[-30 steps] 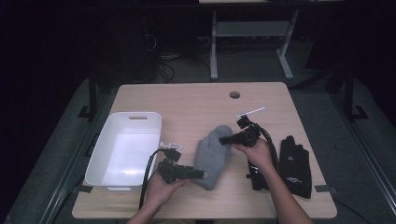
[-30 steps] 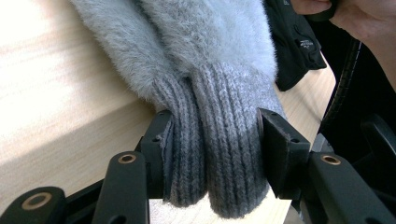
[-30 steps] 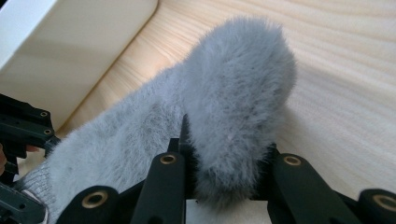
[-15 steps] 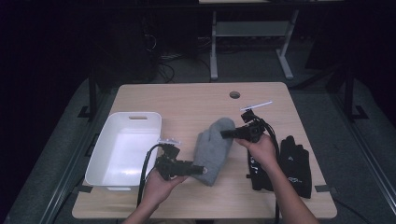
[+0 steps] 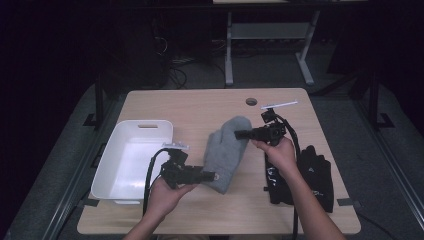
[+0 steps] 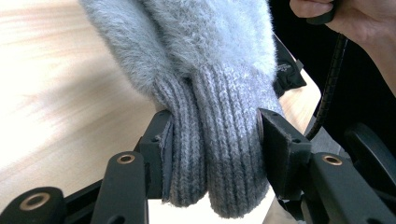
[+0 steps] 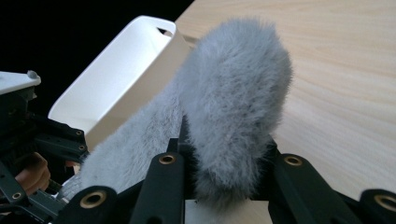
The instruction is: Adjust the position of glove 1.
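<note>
The left gripper (image 5: 212, 176), in the lower middle of the high view, is clamped on the ribbed cuff of a grey mitten (image 5: 226, 151); in the left gripper view its two black pads press on both sides of the doubled knit cuff (image 6: 219, 149). The right gripper (image 5: 239, 134), a little right of centre in the high view, grips the fluffy fingertip end of the mitten (image 7: 236, 107), with the fur bulging up between its jaws in the right gripper view. The mitten stretches on a slant between the two grippers, over the middle of the wooden table (image 5: 200, 107). To the left of the left gripper, a white tray (image 5: 117, 162) lies at the table's left edge, and its rim (image 7: 140, 60) shows in the upper left of the right gripper view. Under the right forearm, at the lower right of the high view, lie black gloves (image 5: 315, 175)
</note>
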A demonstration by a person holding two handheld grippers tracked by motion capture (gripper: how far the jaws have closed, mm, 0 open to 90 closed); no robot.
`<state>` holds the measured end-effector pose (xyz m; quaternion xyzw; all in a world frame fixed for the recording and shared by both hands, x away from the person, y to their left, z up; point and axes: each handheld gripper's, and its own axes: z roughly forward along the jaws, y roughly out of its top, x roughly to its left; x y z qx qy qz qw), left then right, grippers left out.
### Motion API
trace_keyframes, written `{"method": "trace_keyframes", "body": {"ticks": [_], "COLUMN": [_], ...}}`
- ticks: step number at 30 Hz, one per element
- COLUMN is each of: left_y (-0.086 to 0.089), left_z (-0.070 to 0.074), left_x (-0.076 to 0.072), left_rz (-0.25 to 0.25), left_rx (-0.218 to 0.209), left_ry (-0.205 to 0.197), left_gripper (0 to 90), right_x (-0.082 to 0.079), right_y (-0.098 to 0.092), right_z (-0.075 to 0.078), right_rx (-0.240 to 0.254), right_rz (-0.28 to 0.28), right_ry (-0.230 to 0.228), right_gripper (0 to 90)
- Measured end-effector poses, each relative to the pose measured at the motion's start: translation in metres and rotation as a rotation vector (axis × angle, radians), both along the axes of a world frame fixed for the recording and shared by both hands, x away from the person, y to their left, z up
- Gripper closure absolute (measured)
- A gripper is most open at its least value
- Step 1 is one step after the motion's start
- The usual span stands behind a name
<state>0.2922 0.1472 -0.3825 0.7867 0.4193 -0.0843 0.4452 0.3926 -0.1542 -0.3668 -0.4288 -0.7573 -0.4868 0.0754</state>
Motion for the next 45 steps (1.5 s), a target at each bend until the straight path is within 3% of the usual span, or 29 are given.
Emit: {"method": "trace_keyframes", "body": {"ticks": [3, 17, 26, 45], "left_y": [0.003, 0.023, 0.038, 0.072], "left_z": [0.005, 0.026, 0.037, 0.052], "left_x": [0.001, 0.002, 0.003, 0.003], "left_rz": [0.001, 0.019, 0.037, 0.075], "left_rx": [-0.002, -0.018, -0.02, -0.031], "left_ry": [-0.005, -0.039, -0.055, -0.074], "left_gripper": [49.8, 49.7, 49.6, 49.4], "right_x": [0.003, 0.01, 0.013, 0.027], "right_y": [0.003, 0.023, 0.036, 0.071], "right_z": [0.008, 0.037, 0.049, 0.066], "right_rx": [0.024, 0.03, 0.034, 0.041], "right_rz": [0.001, 0.024, 0.041, 0.086], "right_ry": [0.003, -0.016, -0.04, -0.046], "right_gripper": [72.9, 72.8, 72.8, 72.5]}}
